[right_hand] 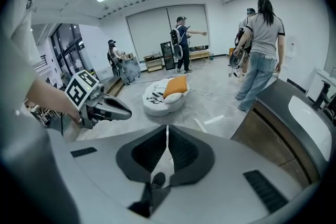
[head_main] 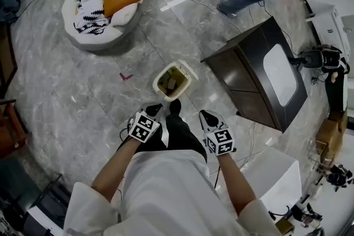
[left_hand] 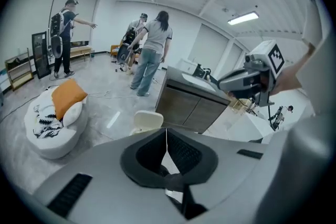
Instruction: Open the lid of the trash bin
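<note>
The small cream plastic trash bin (head_main: 159,81) stands on the grey marbled floor (head_main: 83,91) directly ahead of the person. Its interior shows from above, and the hinged lid (head_main: 190,68) appears tipped back on the bin's far side. A black shoe (head_main: 175,106) sits at the bin's near base, probably pressing a pedal. The left gripper (head_main: 155,110) and right gripper (head_main: 205,115) hang just short of the bin, flanking the shoe. Both are clenched on nothing, apparently not needed here.

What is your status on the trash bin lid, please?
Left gripper and right gripper shut, empty. Trash bin open ahead, lid looks up, contents showing. Only my shoe near it.
</note>
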The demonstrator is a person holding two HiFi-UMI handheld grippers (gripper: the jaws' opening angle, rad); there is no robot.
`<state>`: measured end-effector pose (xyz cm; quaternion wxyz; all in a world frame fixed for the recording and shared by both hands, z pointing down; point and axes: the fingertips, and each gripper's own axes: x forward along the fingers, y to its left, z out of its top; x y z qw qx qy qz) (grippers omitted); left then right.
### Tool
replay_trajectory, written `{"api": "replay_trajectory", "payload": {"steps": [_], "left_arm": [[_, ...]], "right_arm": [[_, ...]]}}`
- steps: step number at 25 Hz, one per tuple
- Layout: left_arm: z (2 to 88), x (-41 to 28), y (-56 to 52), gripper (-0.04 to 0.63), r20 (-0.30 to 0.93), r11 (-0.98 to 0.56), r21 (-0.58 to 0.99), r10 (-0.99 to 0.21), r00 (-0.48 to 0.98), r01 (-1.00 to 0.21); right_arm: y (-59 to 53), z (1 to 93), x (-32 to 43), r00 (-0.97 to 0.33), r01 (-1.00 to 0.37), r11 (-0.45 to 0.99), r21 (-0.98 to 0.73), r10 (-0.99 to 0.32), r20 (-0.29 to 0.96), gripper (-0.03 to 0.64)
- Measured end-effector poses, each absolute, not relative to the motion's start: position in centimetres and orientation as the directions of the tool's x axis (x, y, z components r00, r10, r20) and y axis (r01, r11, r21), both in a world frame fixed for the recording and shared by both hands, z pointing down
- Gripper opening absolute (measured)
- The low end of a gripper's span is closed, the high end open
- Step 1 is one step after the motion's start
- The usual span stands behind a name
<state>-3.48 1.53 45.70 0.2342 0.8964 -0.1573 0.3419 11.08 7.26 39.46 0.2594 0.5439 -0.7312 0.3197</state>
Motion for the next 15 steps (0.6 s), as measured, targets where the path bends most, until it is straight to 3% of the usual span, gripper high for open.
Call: {"api": "replay_trajectory", "payload": {"steps": [15], "left_arm": [[32.1, -4.2, 2.6, 0.018, 0.494, -0.837, 0.257, -0.317, 0.810, -0.484]], "right_arm": [[9.3, 32.5, 13.6, -0.302, -0.952, 0.256, -0.167, -0.703, 0.643, 0.032]]}}
